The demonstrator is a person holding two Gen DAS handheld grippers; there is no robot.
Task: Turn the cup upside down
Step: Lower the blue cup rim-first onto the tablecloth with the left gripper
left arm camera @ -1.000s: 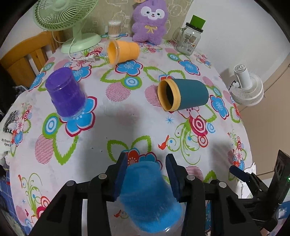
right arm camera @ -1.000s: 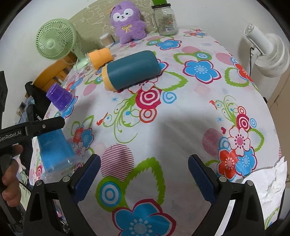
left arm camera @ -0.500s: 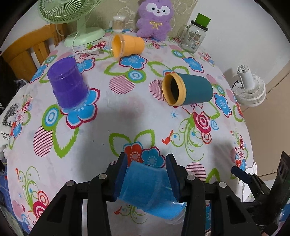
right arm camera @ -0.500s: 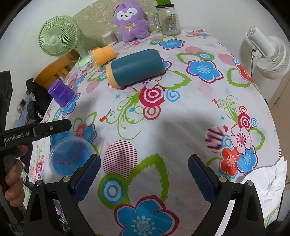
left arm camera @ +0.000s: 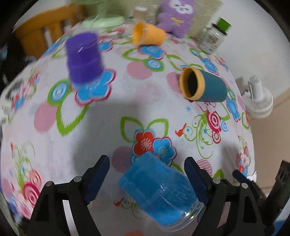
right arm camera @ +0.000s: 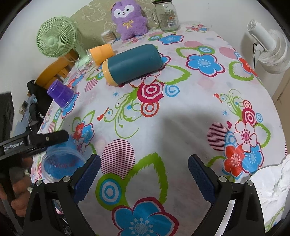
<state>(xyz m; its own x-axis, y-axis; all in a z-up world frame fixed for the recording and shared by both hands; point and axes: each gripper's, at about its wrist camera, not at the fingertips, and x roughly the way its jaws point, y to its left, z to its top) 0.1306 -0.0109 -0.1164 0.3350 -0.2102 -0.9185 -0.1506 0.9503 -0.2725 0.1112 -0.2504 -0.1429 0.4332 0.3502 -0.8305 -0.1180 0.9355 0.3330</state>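
A blue translucent cup (left arm camera: 159, 190) lies tilted between the fingers of my left gripper (left arm camera: 146, 174), its base toward the table's middle and its clear rim toward the camera. The jaws stand wide apart and neither pad touches the cup. In the right wrist view the same cup (right arm camera: 63, 163) shows its open mouth below the left gripper's black finger (right arm camera: 49, 138). My right gripper (right arm camera: 144, 170) is open and empty over the flowered tablecloth (right arm camera: 181, 112). A purple cup (left arm camera: 83, 58) stands upside down at the left.
A teal cup with an orange rim (left arm camera: 203, 85) and an orange cup (left arm camera: 148, 35) lie on their sides farther back. A purple plush toy (right arm camera: 129, 18), a glass jar (right arm camera: 167, 16) and a green fan (right arm camera: 56, 38) stand at the far edge. Crumpled white paper (right arm camera: 270, 190) lies at the right.
My left gripper has opened and let go of the blue cup. The cup, held base-up a second ago, now lies tipped over between the fingers. The left view is blurred by motion.
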